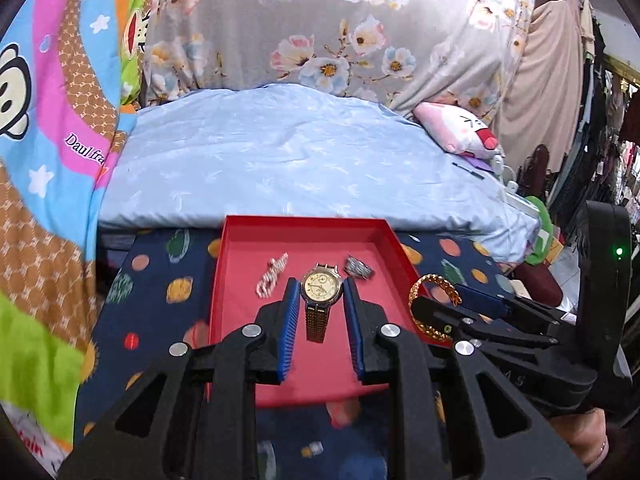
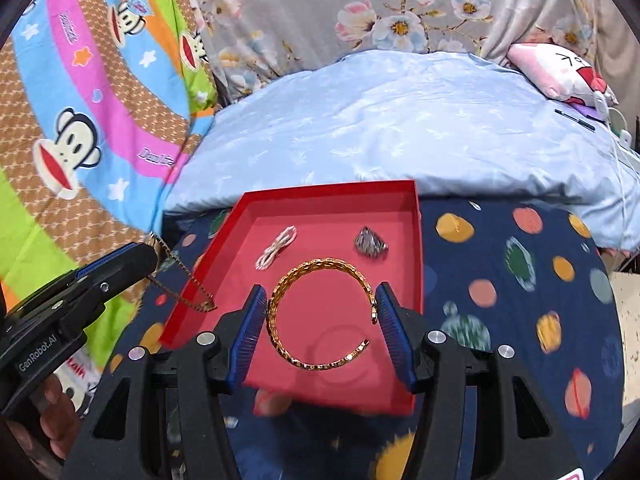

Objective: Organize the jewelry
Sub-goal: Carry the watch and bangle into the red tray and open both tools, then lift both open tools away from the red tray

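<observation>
Left wrist view shows the left gripper with its blue ribbed pads closed narrowly on a gold-faced wristwatch with a metal mesh strap; the strap hangs down between the pads, above the shallow red cardboard tray. On the tray floor lie a small white and pink twisted cord bracelet on the left and a grey crumpled metallic piece on the right, both apart from the watch. The tray stands on a dark blue cloth with coloured planet prints, just in front of a pale blue quilt.

Right wrist view shows the right gripper at a middle width, holding an open gold chain-link bangle by its two sides; the bangle is lifted over the red tray. At the left edge of this view the other gripper appears from the side, and the watch strap dangles from it beside the tray's rim. A person's hand holds that gripper.
</observation>
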The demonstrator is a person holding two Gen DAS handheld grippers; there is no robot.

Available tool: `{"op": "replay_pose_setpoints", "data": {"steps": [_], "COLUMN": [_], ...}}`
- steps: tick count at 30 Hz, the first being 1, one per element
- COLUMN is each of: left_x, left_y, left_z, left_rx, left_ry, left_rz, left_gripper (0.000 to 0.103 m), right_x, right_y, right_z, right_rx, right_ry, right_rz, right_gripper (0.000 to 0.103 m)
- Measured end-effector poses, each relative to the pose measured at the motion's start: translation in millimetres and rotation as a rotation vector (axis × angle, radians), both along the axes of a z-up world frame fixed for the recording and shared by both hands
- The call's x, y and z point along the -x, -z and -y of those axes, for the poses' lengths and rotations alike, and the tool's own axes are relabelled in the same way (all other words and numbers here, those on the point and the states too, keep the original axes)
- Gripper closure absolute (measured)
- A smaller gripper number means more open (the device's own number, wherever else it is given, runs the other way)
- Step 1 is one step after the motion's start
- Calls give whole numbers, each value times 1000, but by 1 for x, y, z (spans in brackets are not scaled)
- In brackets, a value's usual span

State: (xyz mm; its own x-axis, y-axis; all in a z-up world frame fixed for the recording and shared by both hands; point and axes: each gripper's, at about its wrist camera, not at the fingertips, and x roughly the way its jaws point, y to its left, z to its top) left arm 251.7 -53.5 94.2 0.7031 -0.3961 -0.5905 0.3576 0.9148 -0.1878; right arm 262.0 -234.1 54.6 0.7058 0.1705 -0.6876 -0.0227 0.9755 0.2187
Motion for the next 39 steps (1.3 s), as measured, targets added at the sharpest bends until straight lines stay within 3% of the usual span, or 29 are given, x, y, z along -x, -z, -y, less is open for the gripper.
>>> {"op": "replay_pose_setpoints", "data": {"steps": [5, 14, 15, 18, 23, 28, 39], "left_x": [-40, -70, -71, -70, -55, -20, 84], "left_y": [22, 56, 58, 56, 43, 34, 58], "left_z": [3, 2, 0, -7, -30, -58, -73], "left_rx": [-5, -42, -43, -40, -29, -36, -84], "left_ry": [-19, -42, -51, -94, -126, -164, -132], "left_rz": [-47, -96, -96, -77, -63, -67, -146], "left_gripper": [81, 81, 80, 55, 53, 48, 48], "right_x": [-34, -61, -60, -56, -29, 23, 145], "right_y": [21, 51, 51, 45, 21, 6, 23], "right_z": [0, -6, -6, -5, 5, 10, 18], "right_rx": [-7, 12, 19, 44, 19, 21, 12], "right_ry": [4, 2, 10, 36, 62, 90, 140], "right_rz": [-44, -105, -100, -76, -29, -3, -83], "right_gripper": [48, 47, 46, 39, 35, 31, 31]}}
